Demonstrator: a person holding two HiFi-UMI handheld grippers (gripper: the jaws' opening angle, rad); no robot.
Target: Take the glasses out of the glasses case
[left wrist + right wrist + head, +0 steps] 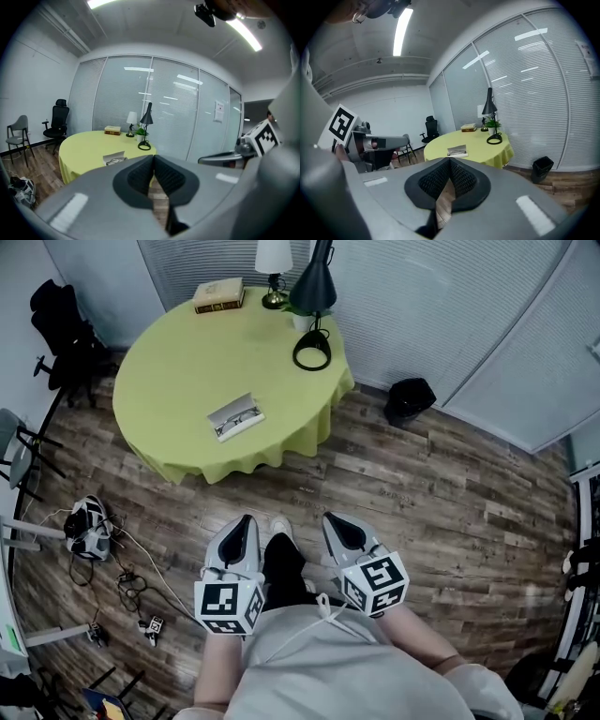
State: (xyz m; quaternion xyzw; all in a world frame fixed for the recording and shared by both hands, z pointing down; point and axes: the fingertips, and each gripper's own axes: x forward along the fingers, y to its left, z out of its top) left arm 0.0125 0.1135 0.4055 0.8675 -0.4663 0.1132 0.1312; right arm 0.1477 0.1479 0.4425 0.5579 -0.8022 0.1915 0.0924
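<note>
An open glasses case (235, 417) lies on the round yellow-green table (169, 371), with glasses showing inside; it also appears small in the left gripper view as the case (114, 159) and in the right gripper view as the case (457, 151). Both grippers are held close to the person's body, well short of the table. My left gripper (246, 521) is shut with nothing between its pads (140, 176). My right gripper (336, 521) is shut too, with empty pads (461, 178).
On the table's far side stand a black desk lamp (313, 296), a small white lamp (273, 263), a potted plant (302, 317) and a book (218, 295). A black bin (408, 399) sits right of the table. Cables and a bag (89, 526) lie on the wooden floor left.
</note>
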